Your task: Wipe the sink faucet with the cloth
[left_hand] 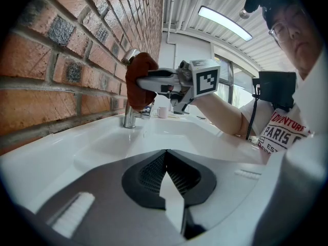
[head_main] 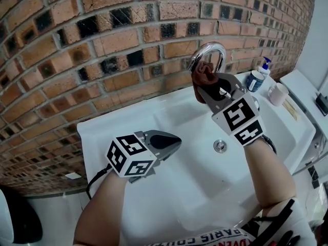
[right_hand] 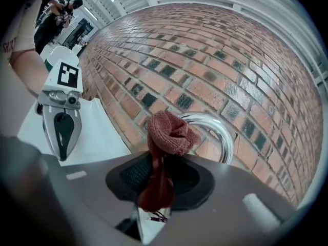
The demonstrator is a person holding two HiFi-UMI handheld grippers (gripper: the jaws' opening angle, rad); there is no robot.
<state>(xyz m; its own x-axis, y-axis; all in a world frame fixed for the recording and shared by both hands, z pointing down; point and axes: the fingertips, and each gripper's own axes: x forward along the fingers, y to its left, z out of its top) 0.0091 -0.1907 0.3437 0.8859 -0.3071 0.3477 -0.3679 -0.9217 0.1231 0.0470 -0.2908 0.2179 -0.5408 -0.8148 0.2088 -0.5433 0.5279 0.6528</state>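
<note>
Right gripper (head_main: 206, 88) clamped on the rust-red knitted cloth (head_main: 205, 72), held against the chrome gooseneck faucet (head_main: 218, 49) at far right. Left gripper (head_main: 177, 141), jaws together on nothing, hovers over the white sink (head_main: 118, 132). Risk: the bunched cloth may slip off the smooth arch, so the jaws scrape the chrome. Brick wall (head_main: 92, 40) behind.

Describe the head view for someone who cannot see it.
The right tongs hold a reddish-brown knitted cloth against a curved chrome faucet above a white ceramic sink before a brick wall. The left tongs hover shut and empty over the basin.
</note>
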